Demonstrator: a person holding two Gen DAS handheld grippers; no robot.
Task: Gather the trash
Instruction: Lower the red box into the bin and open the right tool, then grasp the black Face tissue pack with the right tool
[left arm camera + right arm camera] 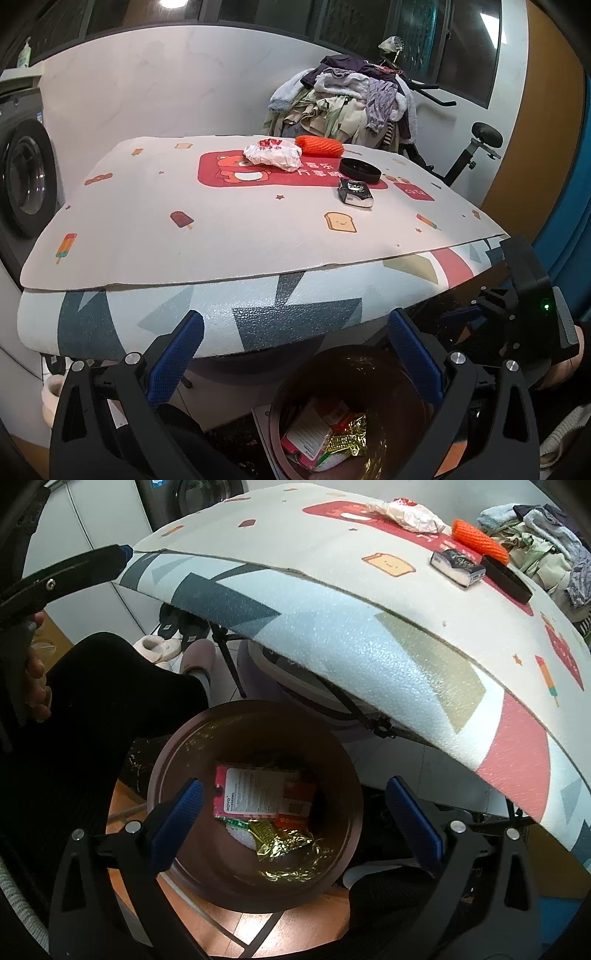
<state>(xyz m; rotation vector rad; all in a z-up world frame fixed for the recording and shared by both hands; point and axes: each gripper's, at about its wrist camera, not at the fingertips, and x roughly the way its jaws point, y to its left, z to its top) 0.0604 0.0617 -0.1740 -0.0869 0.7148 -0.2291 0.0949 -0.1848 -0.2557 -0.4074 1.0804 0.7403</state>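
Four pieces of trash lie on the patterned table mat (229, 229): a crumpled white wrapper (271, 153), an orange foam net (319, 144), a black round lid (360, 170) and a small dark box (355, 194). My left gripper (295, 317) is open and empty at the table's near edge, well short of them. A brown bin (343, 771) stands on the floor below the table edge. It holds a pink card package (255, 794) and gold foil (284, 845). My right gripper (294, 783) hangs open and empty straight above the bin's mouth.
The table's foam edge (332, 627) overhangs the bin's far side. A person's black-clad leg (103, 686) is left of the bin, with slippers (159, 646) on the floor behind. A chair heaped with clothes (343, 103) stands beyond the table, and a washing machine (26, 177) to the left.
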